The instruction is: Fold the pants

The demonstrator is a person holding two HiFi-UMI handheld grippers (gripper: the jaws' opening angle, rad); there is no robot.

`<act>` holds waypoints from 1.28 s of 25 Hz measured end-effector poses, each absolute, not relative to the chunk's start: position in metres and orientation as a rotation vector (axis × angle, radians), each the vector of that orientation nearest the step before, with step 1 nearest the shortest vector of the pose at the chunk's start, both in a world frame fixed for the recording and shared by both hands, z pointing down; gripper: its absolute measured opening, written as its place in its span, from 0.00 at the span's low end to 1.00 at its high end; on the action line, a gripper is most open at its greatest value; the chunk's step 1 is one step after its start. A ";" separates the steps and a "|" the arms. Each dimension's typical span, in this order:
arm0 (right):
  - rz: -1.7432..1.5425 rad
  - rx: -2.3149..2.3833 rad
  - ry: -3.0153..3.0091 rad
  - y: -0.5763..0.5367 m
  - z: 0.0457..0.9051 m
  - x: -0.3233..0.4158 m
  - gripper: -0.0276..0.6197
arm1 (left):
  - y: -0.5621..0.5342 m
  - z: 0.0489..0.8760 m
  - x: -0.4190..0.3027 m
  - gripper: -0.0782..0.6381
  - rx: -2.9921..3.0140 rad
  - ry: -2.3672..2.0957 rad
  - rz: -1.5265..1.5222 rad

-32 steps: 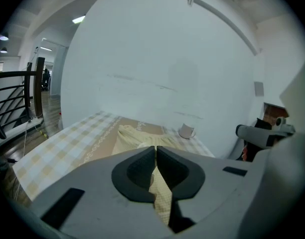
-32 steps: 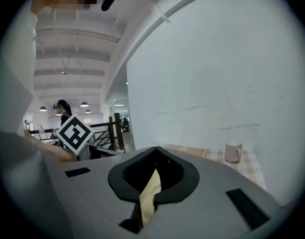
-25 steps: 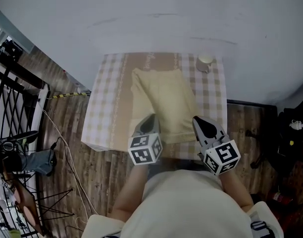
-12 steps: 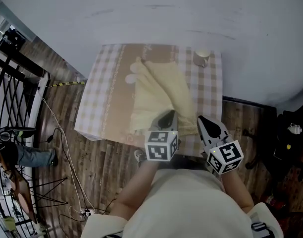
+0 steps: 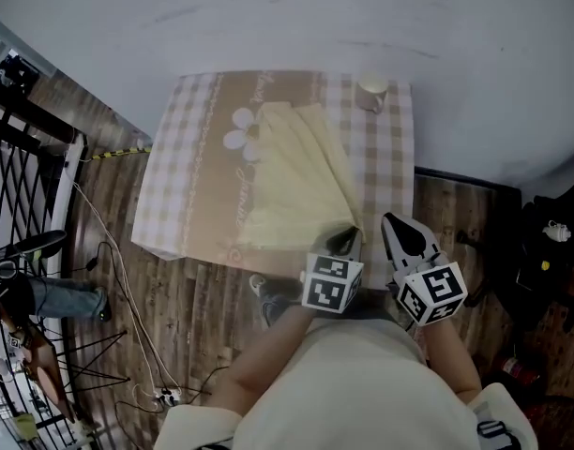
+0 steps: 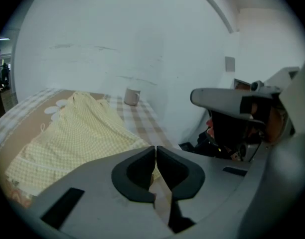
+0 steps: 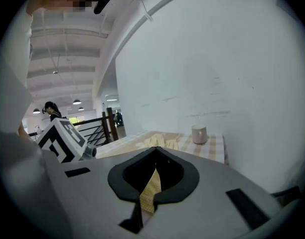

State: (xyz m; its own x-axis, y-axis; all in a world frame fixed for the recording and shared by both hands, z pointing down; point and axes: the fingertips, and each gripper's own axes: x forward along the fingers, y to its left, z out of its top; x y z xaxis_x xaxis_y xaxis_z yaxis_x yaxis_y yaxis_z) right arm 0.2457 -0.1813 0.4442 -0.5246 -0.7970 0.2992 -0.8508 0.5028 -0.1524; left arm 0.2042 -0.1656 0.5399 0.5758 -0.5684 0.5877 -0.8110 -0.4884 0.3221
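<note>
There, the pale yellow, fine-checked cloth pants (image 5: 296, 190) lay across the middle of the small table (image 5: 188, 157), which was covered in a beige-and-white checked cloth. They fanned out from a narrow far end to a wider near edge. The left claw (image 5: 346, 239) was closed on their near right corner, and its own view showed a pale sliver of fabric pinched low between the meeting jaws. The right claw (image 5: 396, 225), just beside it at the table's near right corner, was closed too, with a strip of the same yellow check caught in it. How that strip joined the rest was hidden from above. A pale ceramic mug (image 5: 371, 92) stood at the far right corner.
</note>
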 end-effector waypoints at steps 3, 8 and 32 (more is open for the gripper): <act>0.421 1.433 -2.544 -0.182 0.445 0.253 0.04 | -0.155 0.558 0.217 0.13 2.228 -1.042 0.616; 0.425 1.436 -2.526 -0.183 0.449 0.260 0.04 | -0.152 0.583 0.226 0.13 2.204 -1.011 0.703; 0.361 1.289 -2.602 -0.231 0.447 0.215 0.04 | -0.192 0.534 0.157 0.17 2.245 -1.145 0.573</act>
State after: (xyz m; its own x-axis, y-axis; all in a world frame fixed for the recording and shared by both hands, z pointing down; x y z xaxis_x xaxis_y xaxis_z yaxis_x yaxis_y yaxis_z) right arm 0.2145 -0.2313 0.4471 -0.5933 -0.7479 0.2977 -0.8007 0.5864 -0.1224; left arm 0.1567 -0.1915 0.5344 0.5462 -0.5942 0.5905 -0.8288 -0.4859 0.2776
